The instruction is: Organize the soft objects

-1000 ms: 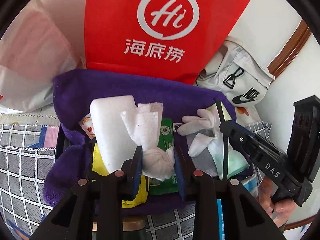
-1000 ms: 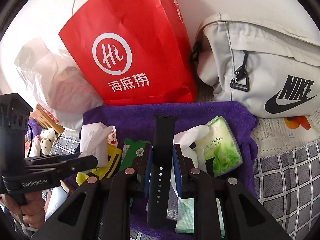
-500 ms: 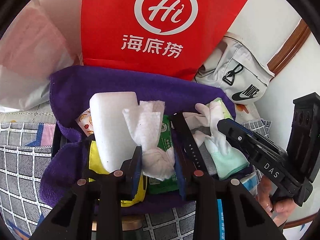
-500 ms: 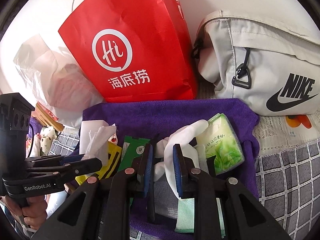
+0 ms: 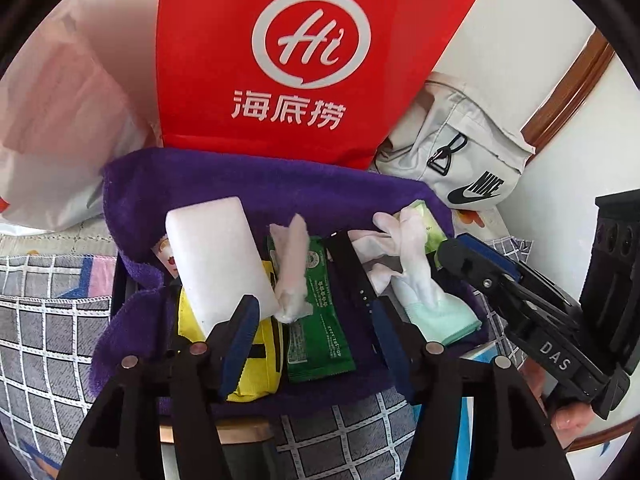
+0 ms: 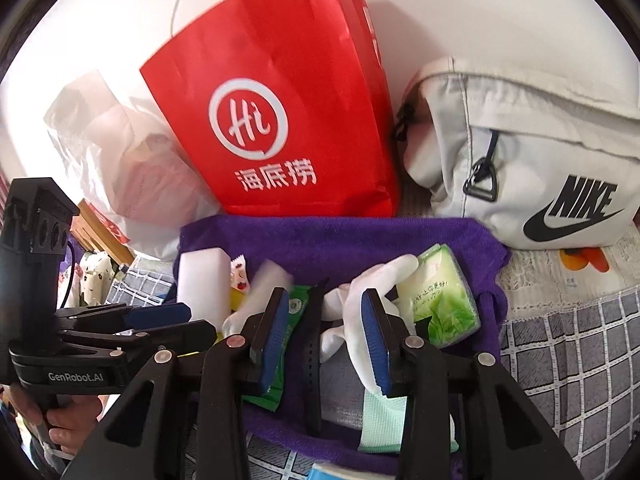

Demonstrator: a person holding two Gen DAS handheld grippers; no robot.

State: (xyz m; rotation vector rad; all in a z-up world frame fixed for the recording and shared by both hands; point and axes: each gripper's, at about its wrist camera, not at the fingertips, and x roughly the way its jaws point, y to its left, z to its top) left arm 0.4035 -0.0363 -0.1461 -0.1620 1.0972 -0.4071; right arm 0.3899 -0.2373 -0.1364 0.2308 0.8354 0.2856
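Crumpled tissue (image 5: pixel 291 276): lay on the green packet (image 5: pixel 316 312) inside the purple towel (image 5: pixel 248 188), released.
Watch strap (image 6: pixel 314 356): lay beside the white glove (image 6: pixel 360 308).
Left tool (image 5: pixel 316 344): just widened, nothing gripped.
Right tool (image 6: pixel 324 340): just widened, pads clear of the strap.
Behind: red bag (image 6: pixel 280 120).

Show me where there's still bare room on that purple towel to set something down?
The clearest bare strip on the towel runs along its far edge, under the red bag. A smaller patch lies between the green packet and the watch strap. The middle is crowded: white block, tissue, gloves.
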